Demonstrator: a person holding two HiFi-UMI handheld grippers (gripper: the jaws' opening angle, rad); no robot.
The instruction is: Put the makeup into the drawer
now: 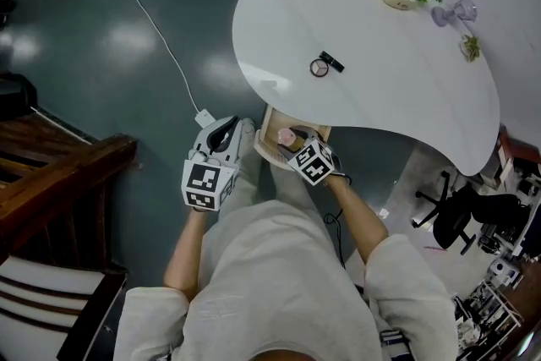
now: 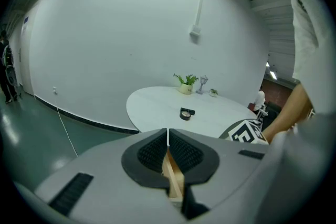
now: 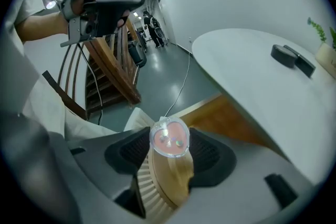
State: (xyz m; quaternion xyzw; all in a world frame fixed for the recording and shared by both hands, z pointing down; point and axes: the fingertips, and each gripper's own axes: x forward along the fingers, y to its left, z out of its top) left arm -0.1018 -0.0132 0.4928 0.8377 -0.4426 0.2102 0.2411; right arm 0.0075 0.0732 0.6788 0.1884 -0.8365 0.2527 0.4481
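Grasping a clear round makeup case (image 3: 169,139) with pink filling, the right gripper (image 1: 294,144) holds it over the open wooden drawer (image 1: 269,124) under the white table's (image 1: 380,30) near edge. The left gripper (image 2: 168,152) is clenched, a sliver of wood showing in the slit between its jaws, just beside the drawer's left rim. A round compact (image 1: 319,68) and a black stick (image 1: 332,62) lie touching mid-table.
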